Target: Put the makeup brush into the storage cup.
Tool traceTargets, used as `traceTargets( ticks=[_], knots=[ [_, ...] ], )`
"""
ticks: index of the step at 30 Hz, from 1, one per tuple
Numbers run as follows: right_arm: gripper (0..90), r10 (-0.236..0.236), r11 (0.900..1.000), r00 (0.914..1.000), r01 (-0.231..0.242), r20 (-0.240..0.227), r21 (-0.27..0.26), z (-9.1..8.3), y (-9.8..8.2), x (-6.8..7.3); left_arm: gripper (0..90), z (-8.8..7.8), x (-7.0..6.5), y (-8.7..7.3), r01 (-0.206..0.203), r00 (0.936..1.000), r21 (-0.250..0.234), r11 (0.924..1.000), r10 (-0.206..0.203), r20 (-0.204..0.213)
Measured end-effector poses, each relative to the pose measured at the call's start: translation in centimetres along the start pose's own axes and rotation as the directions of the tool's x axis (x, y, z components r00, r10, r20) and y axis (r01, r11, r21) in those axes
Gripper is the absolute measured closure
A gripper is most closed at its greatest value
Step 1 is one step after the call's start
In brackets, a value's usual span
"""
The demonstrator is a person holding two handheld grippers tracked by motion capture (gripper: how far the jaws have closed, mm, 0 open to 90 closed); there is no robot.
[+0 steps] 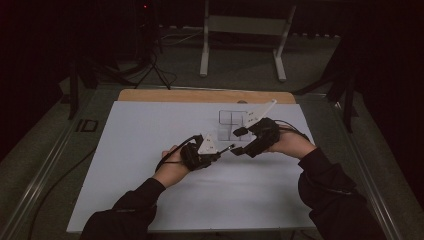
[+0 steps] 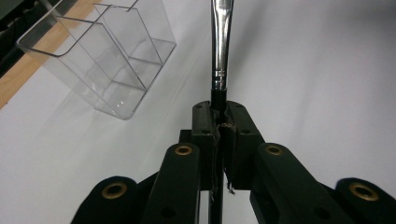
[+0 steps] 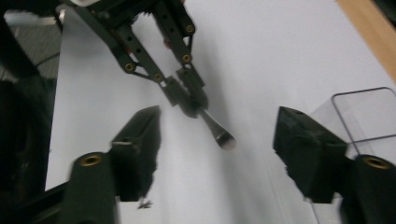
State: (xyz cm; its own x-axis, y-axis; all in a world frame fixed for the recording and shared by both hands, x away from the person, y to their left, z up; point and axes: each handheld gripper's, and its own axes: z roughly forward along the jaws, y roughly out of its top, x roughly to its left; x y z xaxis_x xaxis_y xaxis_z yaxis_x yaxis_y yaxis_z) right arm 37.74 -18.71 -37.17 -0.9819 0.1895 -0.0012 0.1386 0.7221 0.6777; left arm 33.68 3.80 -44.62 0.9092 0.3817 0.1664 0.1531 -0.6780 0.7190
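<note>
Two tools at work: your left tool pinches the makeup brush by its handle, bristles toward the clear organizer; right tool spread, off it, prob. handed over.

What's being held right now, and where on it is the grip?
The left hand-held gripper is shut on a small brush, clamping its dark handle just below the metal ferrule. The right hand-held gripper is open and holds nothing.
</note>
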Motion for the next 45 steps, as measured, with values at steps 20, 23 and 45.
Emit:
traceTargets(
  ticks=[20, 23, 45],
  knots=[
    [13.7, 0.133, 0.955, 0.9806, -0.088, 0.144, -0.283, -2.8, -5.0, 3.2, 85.0, -1.8, 1.3, 0.2, 0.134, 0.9895, -0.093, 0.9866, -0.138, -0.041],
    [13.7, 0.138, 0.945, 0.9740, -0.076, 0.180, -0.318, -2.6, -6.0, 4.1, 85.0, -2.0, 1.4, 0.4, 0.141, 0.9882, -0.109, 0.9840, -0.147, -0.043],
    [14.3, 0.256, 0.877, 0.9477, -0.145, 0.190, -0.457, -0.2, -12.2, 8.9, 84.9, -3.4, 2.9, 3.7, 0.248, 0.9629, -0.313, 0.9170, -0.269, -0.025]
  ],
)
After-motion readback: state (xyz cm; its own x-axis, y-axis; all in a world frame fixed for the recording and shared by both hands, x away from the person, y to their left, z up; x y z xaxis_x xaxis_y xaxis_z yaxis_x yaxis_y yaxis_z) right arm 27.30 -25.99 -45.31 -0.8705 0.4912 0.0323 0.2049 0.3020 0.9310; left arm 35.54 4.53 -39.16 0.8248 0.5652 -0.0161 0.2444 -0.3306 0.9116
